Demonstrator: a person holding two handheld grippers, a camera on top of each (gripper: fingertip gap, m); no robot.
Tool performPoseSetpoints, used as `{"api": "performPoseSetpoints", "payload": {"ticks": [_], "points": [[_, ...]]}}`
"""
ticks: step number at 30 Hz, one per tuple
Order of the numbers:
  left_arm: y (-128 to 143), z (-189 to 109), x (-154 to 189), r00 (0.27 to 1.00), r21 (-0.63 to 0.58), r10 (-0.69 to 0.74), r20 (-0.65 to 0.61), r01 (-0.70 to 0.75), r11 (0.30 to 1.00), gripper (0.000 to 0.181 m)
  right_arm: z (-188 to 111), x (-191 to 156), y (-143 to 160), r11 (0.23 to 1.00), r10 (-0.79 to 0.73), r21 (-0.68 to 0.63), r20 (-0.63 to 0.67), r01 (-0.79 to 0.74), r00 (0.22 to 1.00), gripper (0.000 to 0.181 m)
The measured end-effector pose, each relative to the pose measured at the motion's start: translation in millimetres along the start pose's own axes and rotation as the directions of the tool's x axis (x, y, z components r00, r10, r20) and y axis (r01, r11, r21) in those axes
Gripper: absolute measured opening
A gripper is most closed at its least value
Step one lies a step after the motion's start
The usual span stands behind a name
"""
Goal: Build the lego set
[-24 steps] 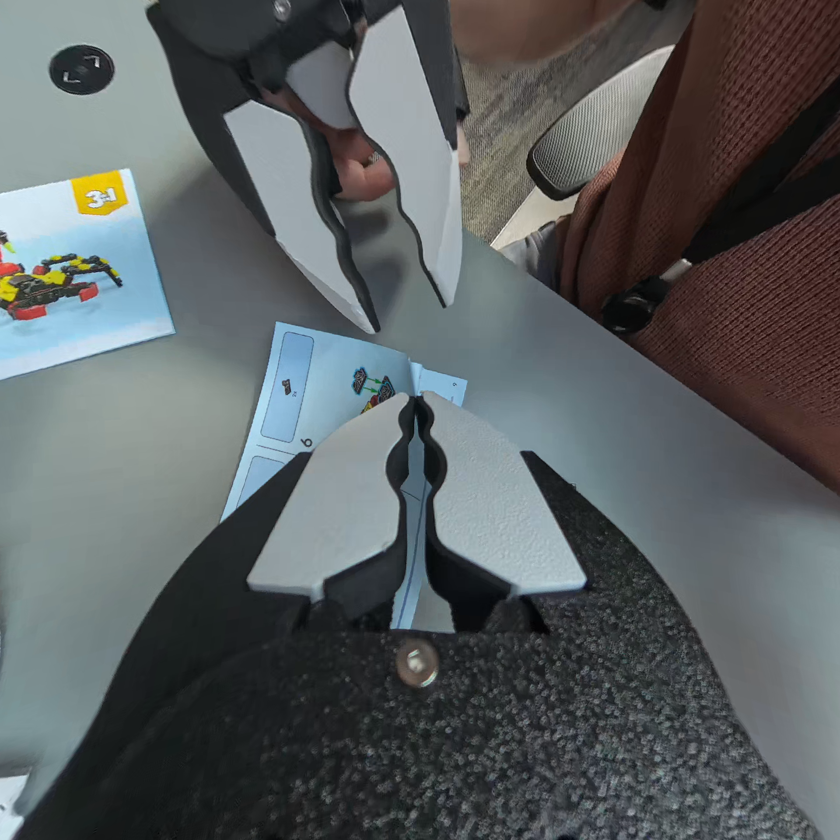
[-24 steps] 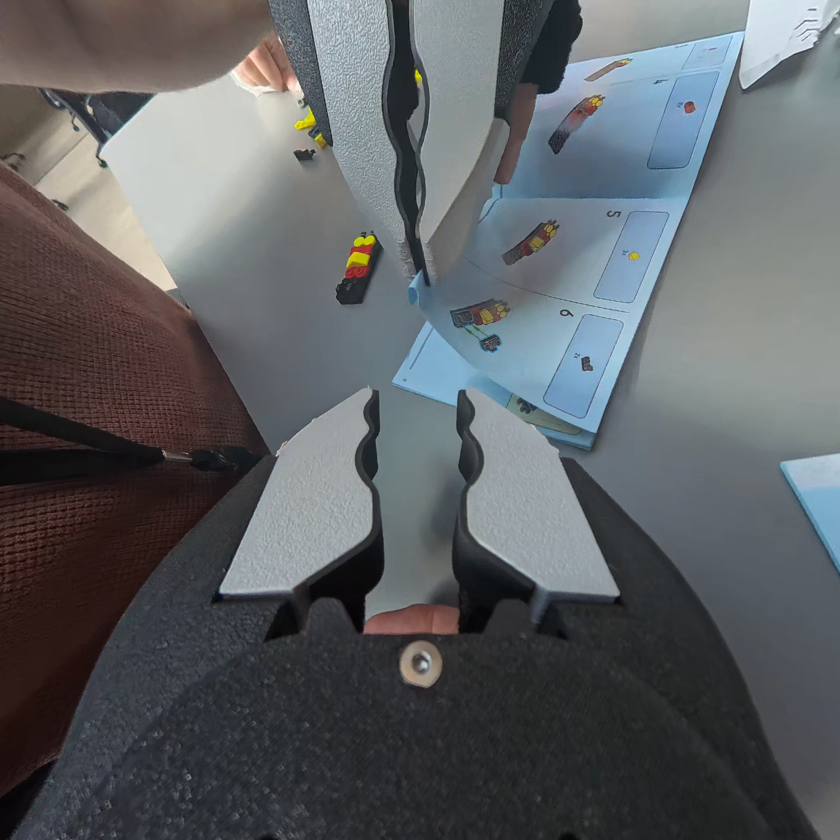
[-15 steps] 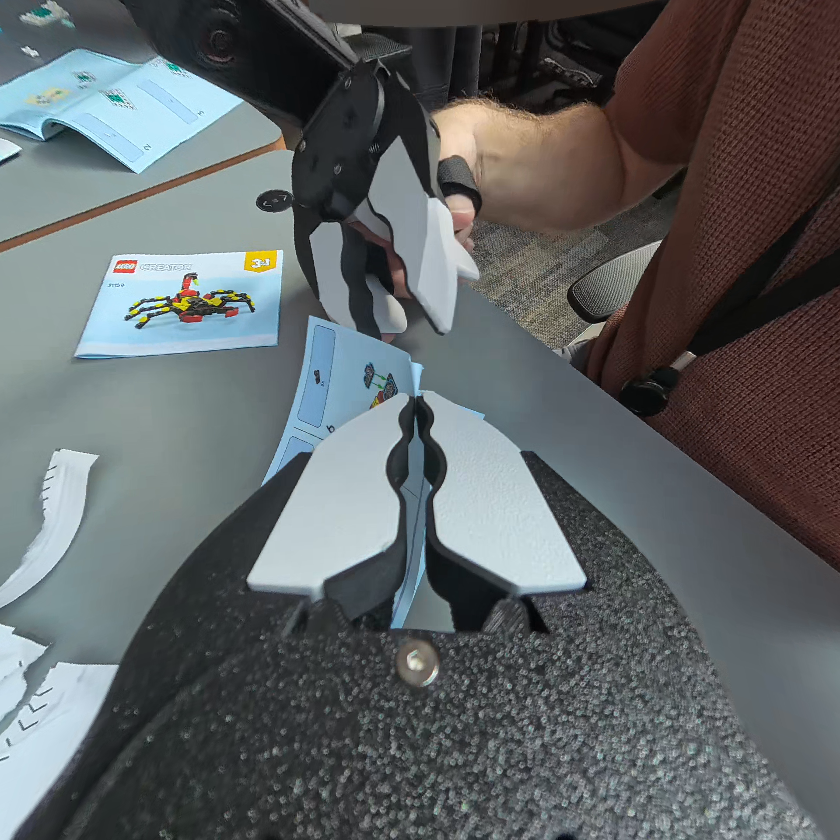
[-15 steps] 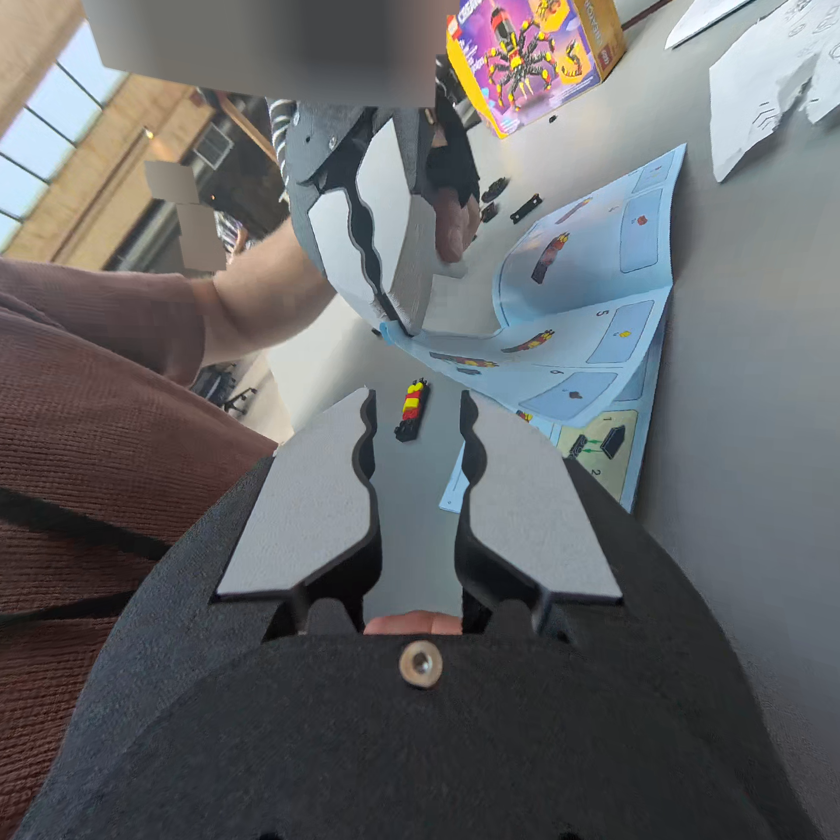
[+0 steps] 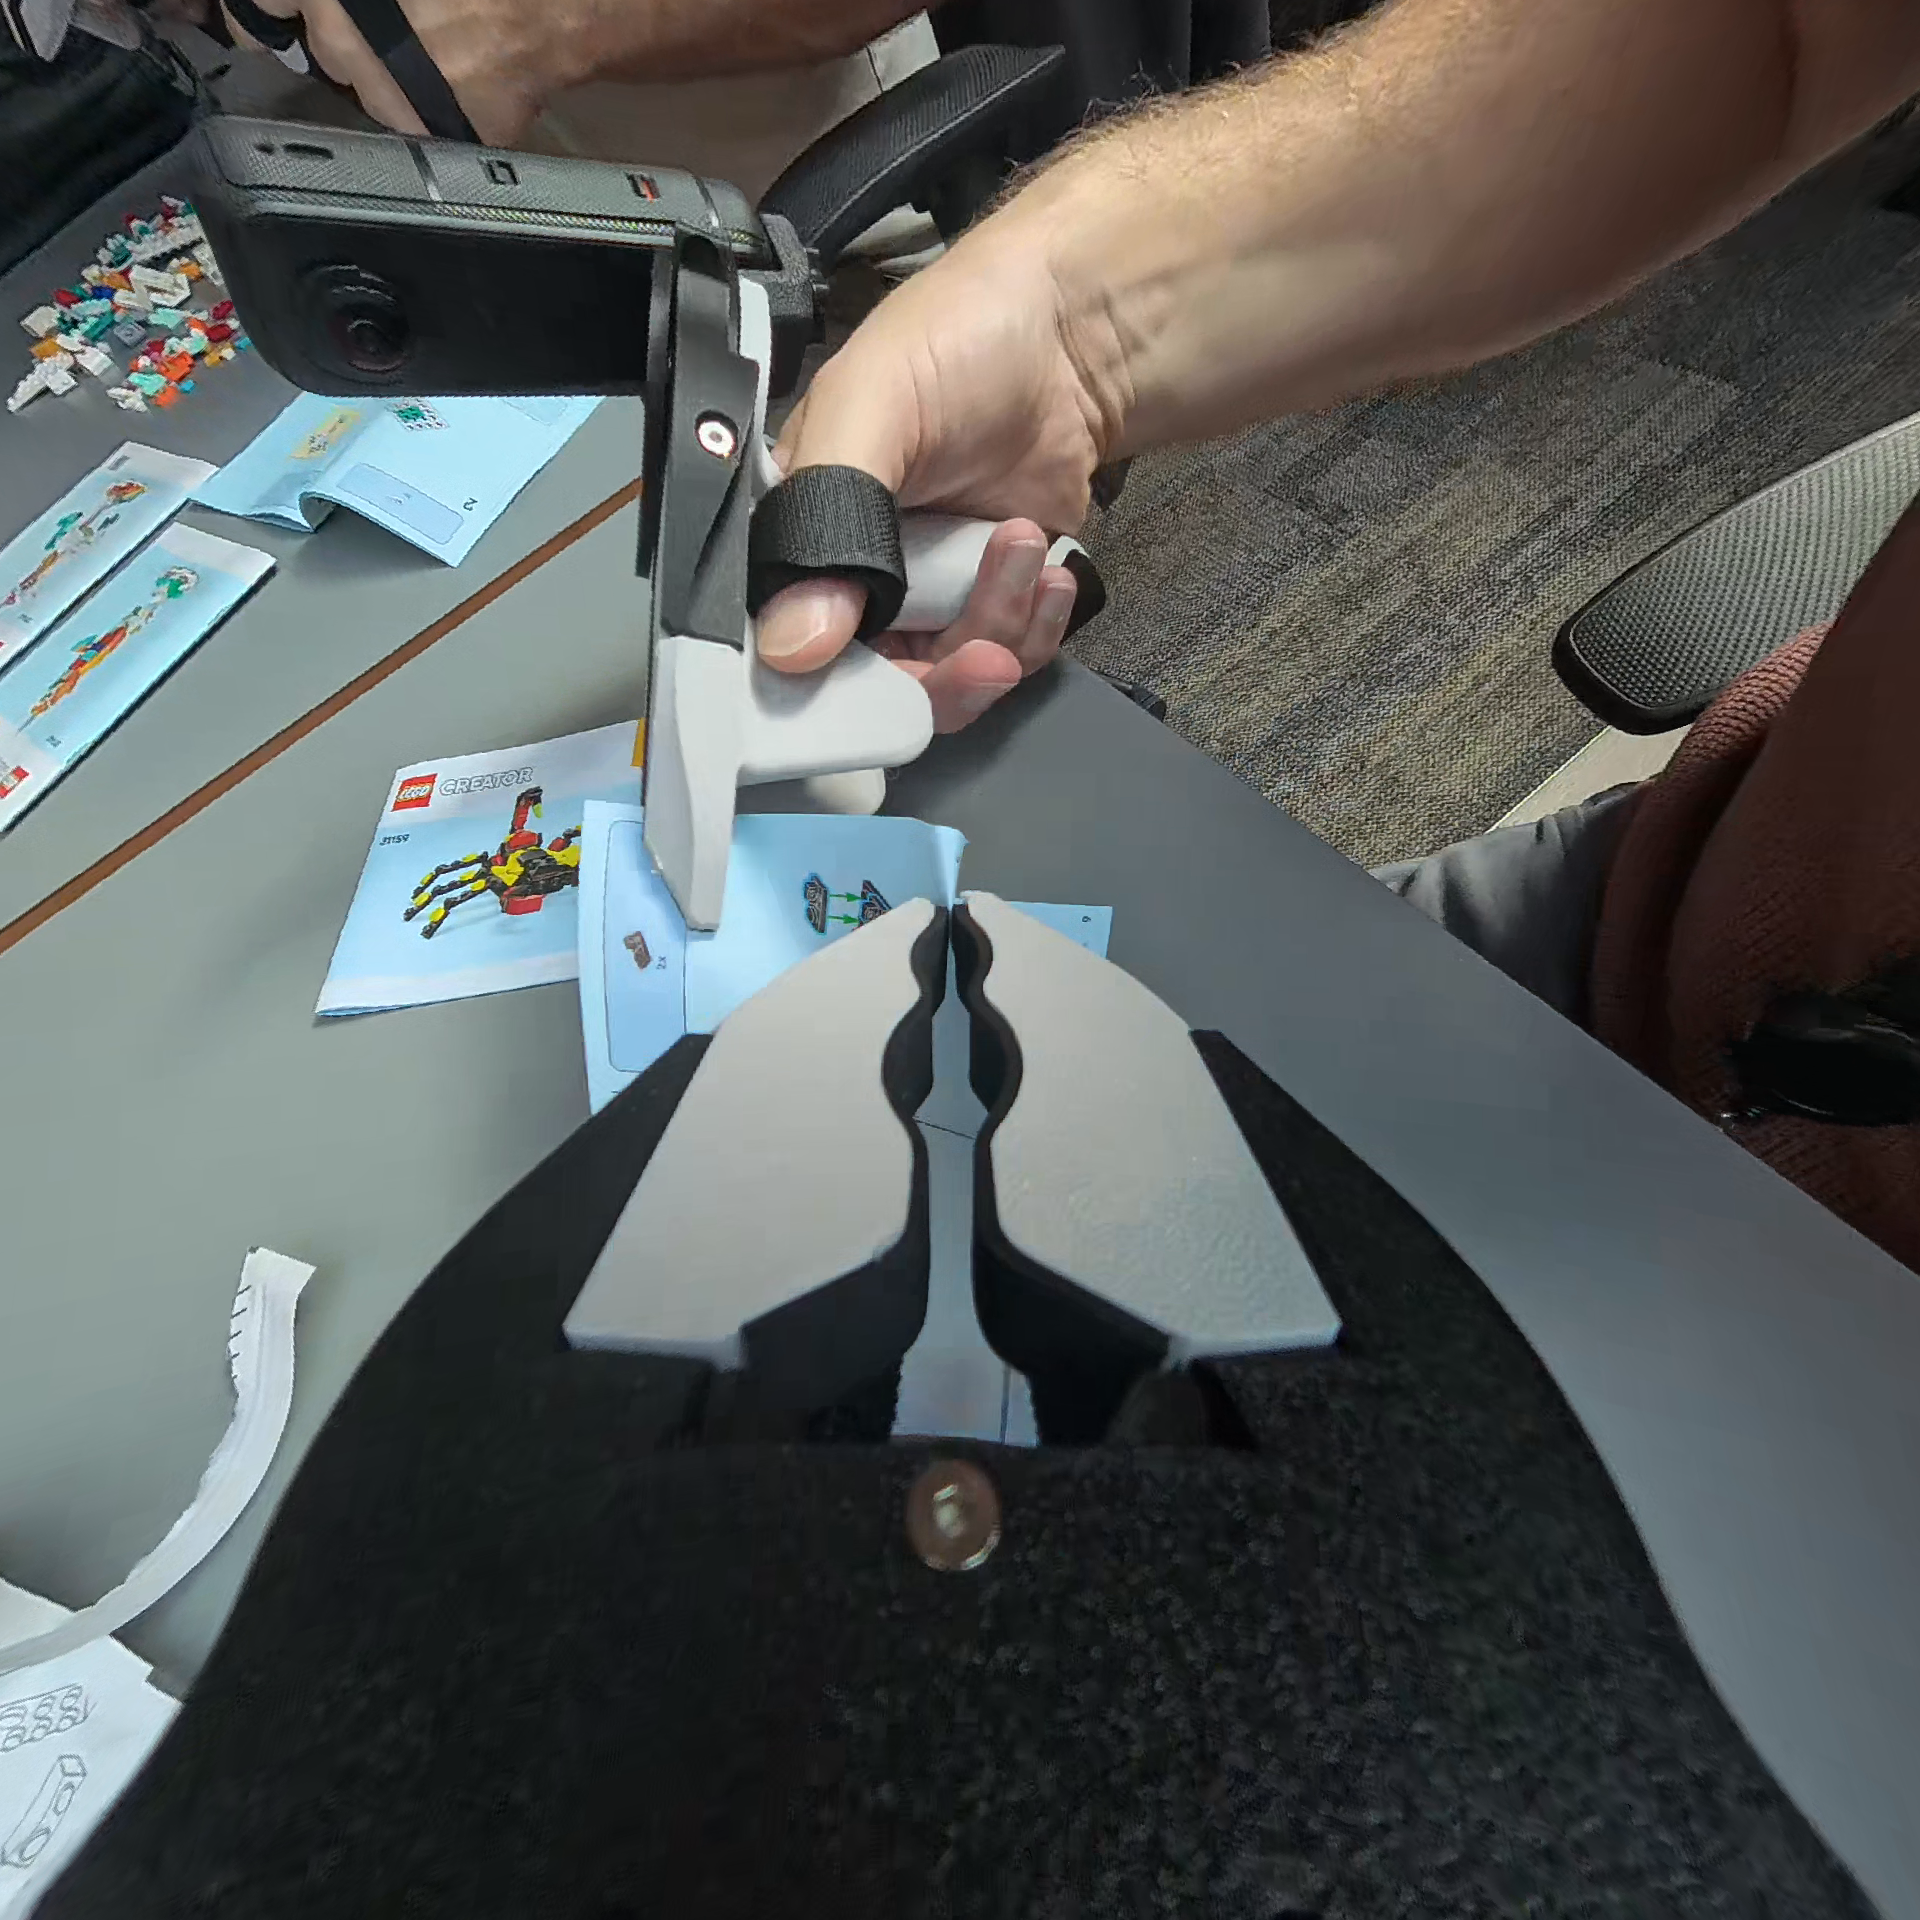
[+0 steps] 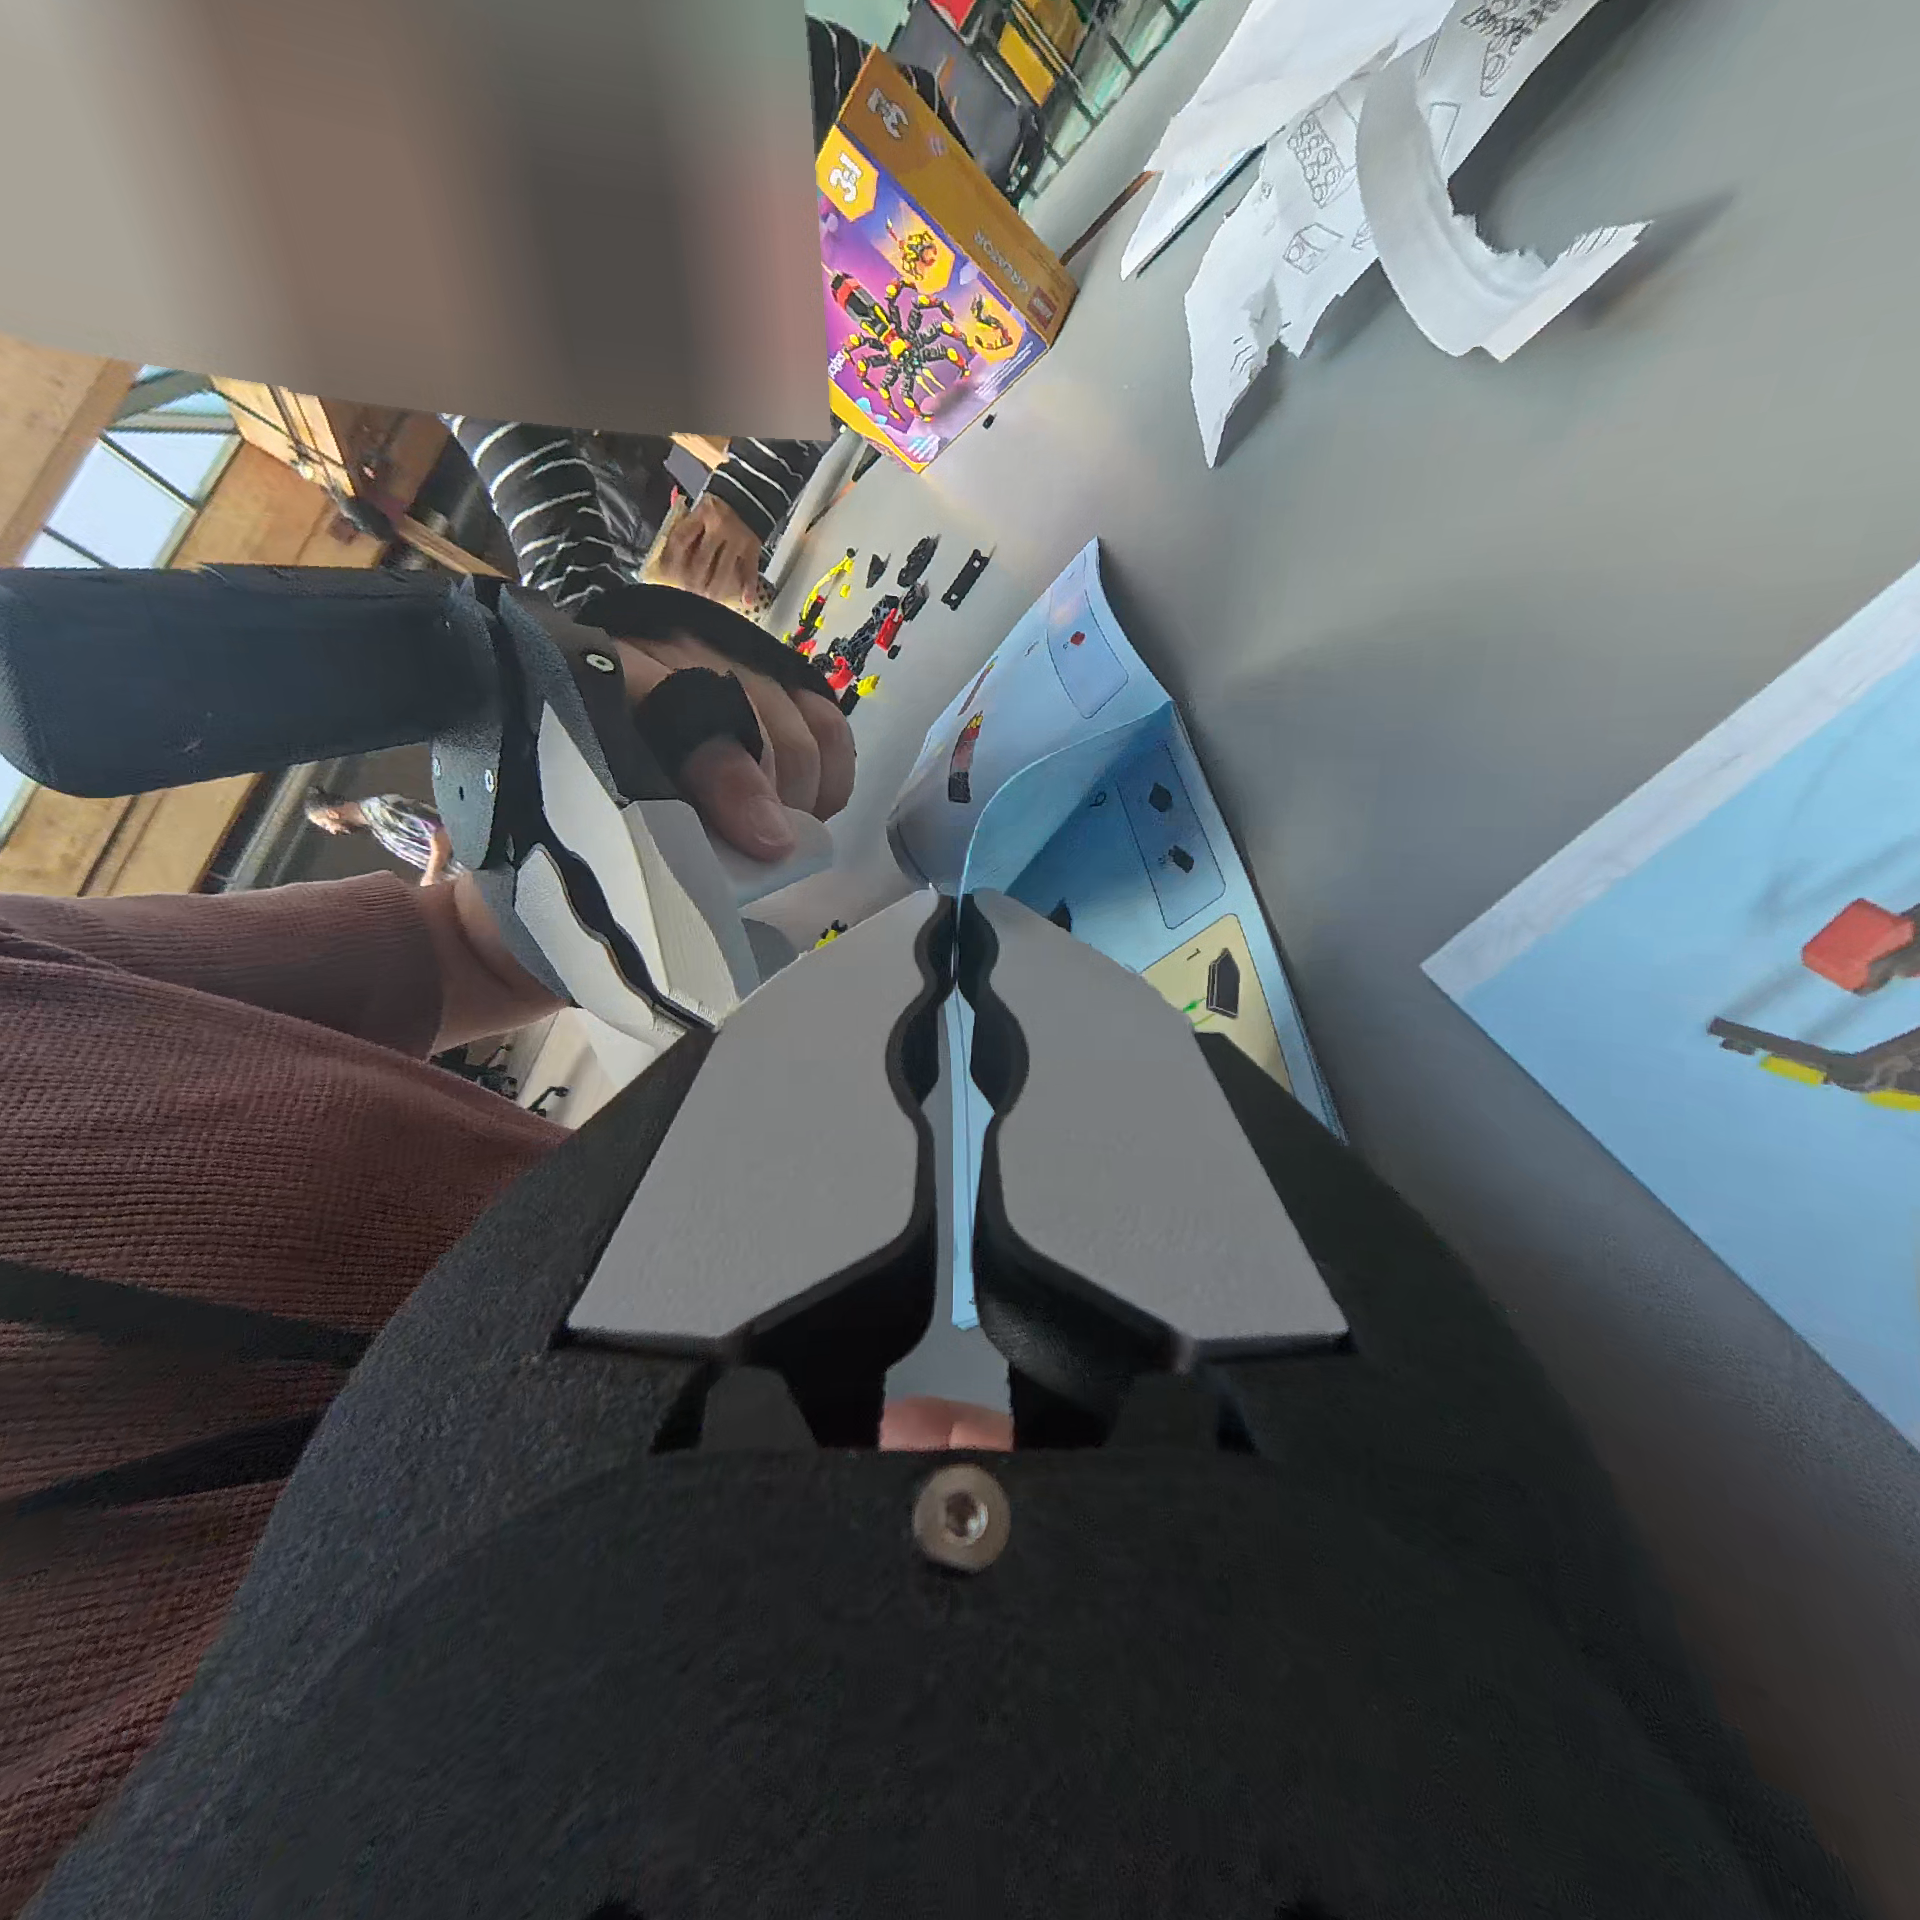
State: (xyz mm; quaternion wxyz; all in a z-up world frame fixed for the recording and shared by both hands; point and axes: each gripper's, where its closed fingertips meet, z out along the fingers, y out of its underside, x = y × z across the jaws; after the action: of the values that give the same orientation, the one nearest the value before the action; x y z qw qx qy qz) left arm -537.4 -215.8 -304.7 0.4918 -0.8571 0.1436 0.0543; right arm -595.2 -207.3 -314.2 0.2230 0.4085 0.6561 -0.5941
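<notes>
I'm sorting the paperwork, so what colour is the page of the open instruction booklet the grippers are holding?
Light blue instruction booklet, clearest in the right wrist view.

Your open blue instruction booklet (image 6: 1081,821) lies on the table (image 6: 1507,727), one page curled up; loose black, red, yellow bricks (image 6: 873,623) sit beyond it.

From my left camera, the open booklet (image 5: 769,935) lies on the table (image 5: 1351,1195) just ahead. A closed booklet (image 5: 457,883) sits left of it, partly beneath it. Loose bricks (image 5: 114,301) lie far back left; torn paper (image 5: 229,1455) lies near left.
</notes>
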Motion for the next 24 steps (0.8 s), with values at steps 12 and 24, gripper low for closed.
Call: {"api": "performPoseSetpoints", "payload": {"ticks": [12, 24], "points": [[-8, -47, -37, 0.937, 0.125, -0.285, 0.204, 0.263, 0.956, 0.028, 16, -5, 10, 0.955, -0.182, -0.236, 0.018, 0.182, 0.983, 0.0], [63, -65, -47, 0.809, -0.091, -0.439, 0.391, 0.508, 0.856, 0.002, 29, -8, -4, 0.949, -0.193, -0.245, 0.05, 0.199, 0.98, 0.0]]}}
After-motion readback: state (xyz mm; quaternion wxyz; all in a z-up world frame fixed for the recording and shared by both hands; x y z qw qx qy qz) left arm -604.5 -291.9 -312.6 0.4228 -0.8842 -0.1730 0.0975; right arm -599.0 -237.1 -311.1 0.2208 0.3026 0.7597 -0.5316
